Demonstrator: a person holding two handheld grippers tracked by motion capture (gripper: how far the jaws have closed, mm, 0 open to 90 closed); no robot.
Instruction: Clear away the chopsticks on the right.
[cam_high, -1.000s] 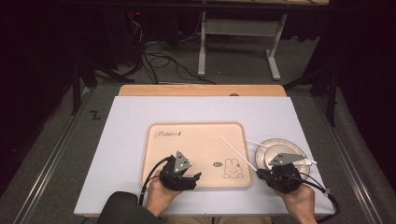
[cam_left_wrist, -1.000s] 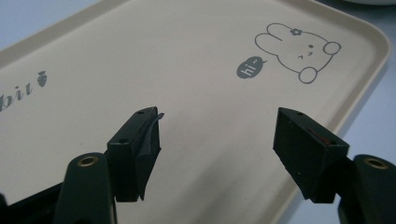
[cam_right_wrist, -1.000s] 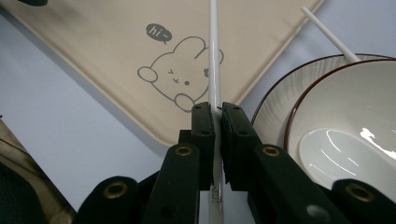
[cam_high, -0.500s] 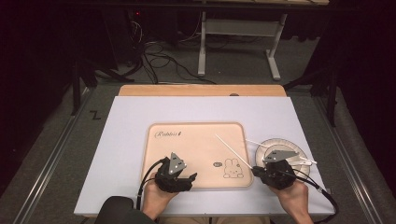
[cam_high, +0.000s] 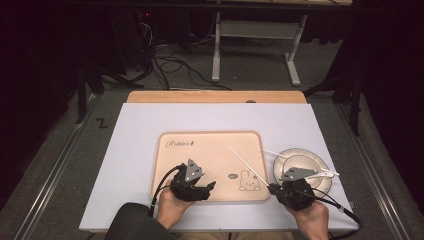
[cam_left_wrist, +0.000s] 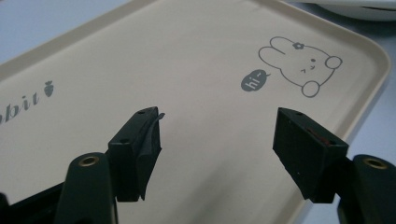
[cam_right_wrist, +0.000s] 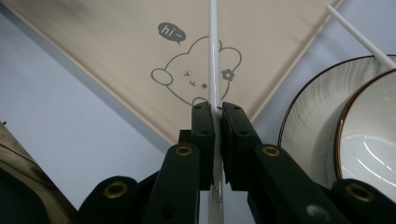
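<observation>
A white chopstick (cam_right_wrist: 214, 56) is clamped between the closed jaws of the right gripper (cam_right_wrist: 217, 114) and reaches ahead over the tray (cam_right_wrist: 93, 42), probably for placing there, while the left gripper (cam_left_wrist: 217, 126) is held wide open and empty above that tray.

I note both grippers are matte black throughout: the left gripper (cam_high: 209, 186) and the right gripper (cam_high: 270, 188) each carry a grey three-cornered plate on top, dotted with small dark holes, and a thin black cable trails off each toward the table's near edge. Close up, I see blocky, square-ended black jaws with tiny screw holes near the tips, mounted on rounded black links with brass-coloured rivets at the pivots. I log a dark sleeve on the person's left forearm; the right forearm is bare.
</observation>
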